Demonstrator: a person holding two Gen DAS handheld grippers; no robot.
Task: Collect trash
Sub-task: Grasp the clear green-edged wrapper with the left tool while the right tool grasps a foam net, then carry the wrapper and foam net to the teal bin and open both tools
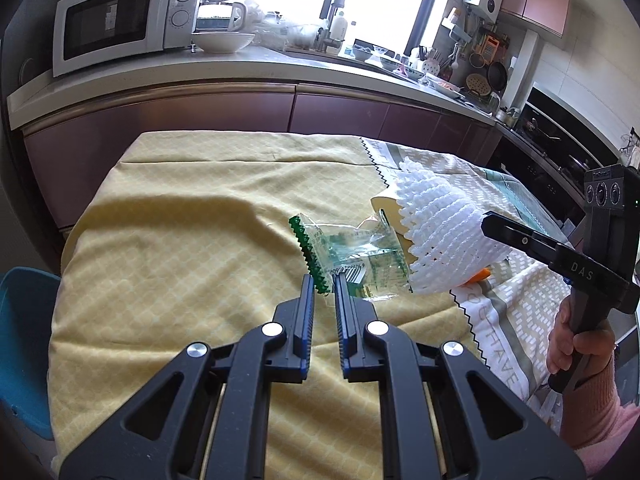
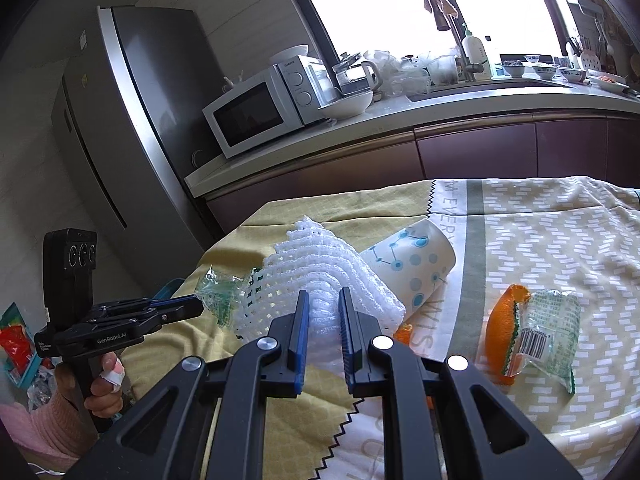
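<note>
My left gripper [image 1: 324,286] is shut on the edge of a clear green-printed plastic wrapper [image 1: 356,256], held just above the yellow tablecloth [image 1: 180,240]. My right gripper [image 2: 324,304] is shut on a white foam fruit net [image 2: 316,264], which is lifted off the cloth. In the left wrist view the right gripper [image 1: 486,224] enters from the right with the net [image 1: 436,228] hanging from it. A printed paper cup [image 2: 416,264] lies on its side behind the net. An orange peel [image 2: 502,320] and a second wrapper [image 2: 550,328] lie to the right.
A blue bin [image 1: 24,340] stands by the table's left edge, and in the right wrist view it [image 2: 18,344] holds colourful trash. A small orange scrap [image 2: 402,332] lies under the net. A counter with a microwave [image 1: 120,24] and a fridge [image 2: 132,128] stand beyond the table.
</note>
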